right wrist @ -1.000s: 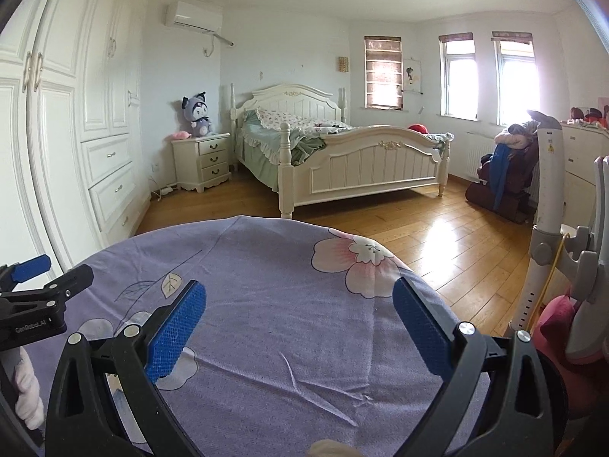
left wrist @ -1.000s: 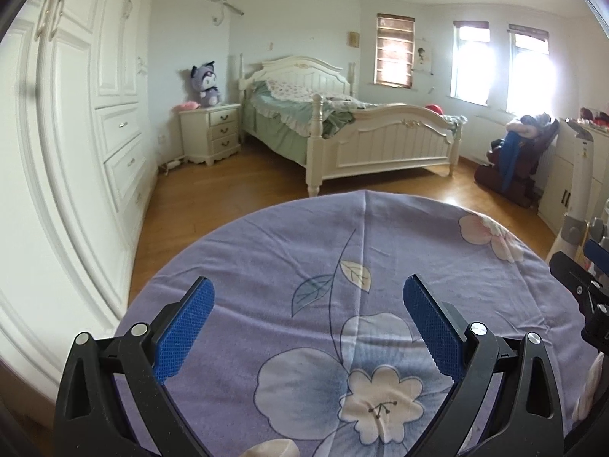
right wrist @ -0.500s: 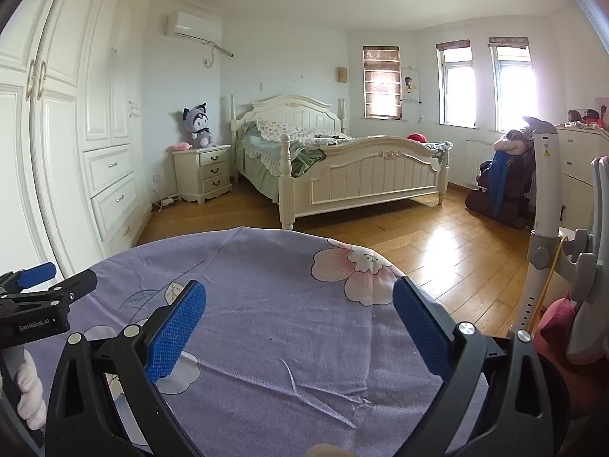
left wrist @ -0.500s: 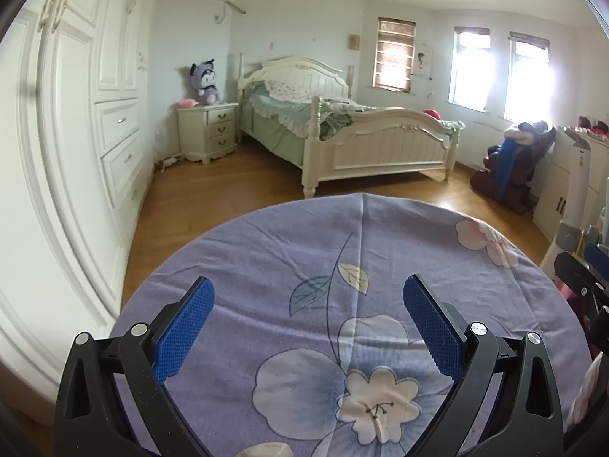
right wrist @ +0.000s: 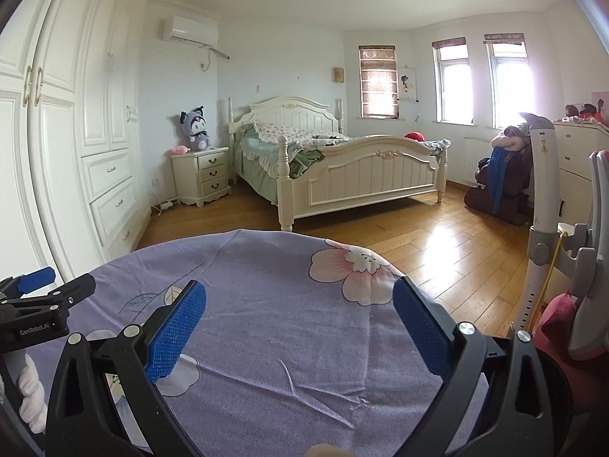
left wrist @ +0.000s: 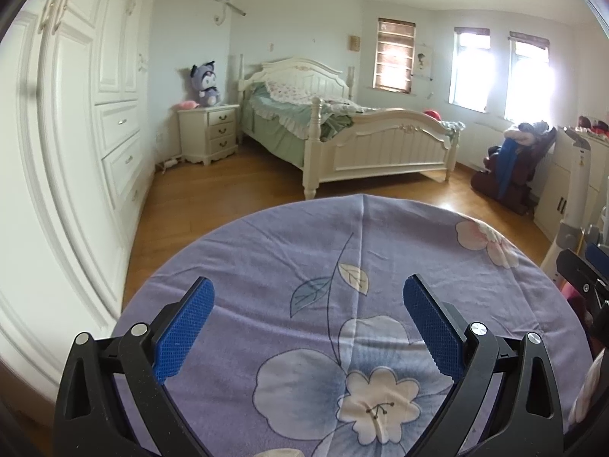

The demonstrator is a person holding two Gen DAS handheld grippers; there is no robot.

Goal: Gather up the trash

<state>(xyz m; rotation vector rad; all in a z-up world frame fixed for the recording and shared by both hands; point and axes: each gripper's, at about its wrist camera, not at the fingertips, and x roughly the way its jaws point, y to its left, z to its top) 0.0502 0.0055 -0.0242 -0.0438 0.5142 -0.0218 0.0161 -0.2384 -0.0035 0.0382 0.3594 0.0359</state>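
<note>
Left gripper (left wrist: pixel 308 321) and right gripper (right wrist: pixel 298 321) are both hovering over the purple floral cloth (left wrist: pixel 342 251), tongs spread, nothing between them. Only the right wrist view is showing the white chair frame (right wrist: pixel 544 205) and red cushion (right wrist: pixel 555 316). No identifiable trash is showing in either view.
</note>
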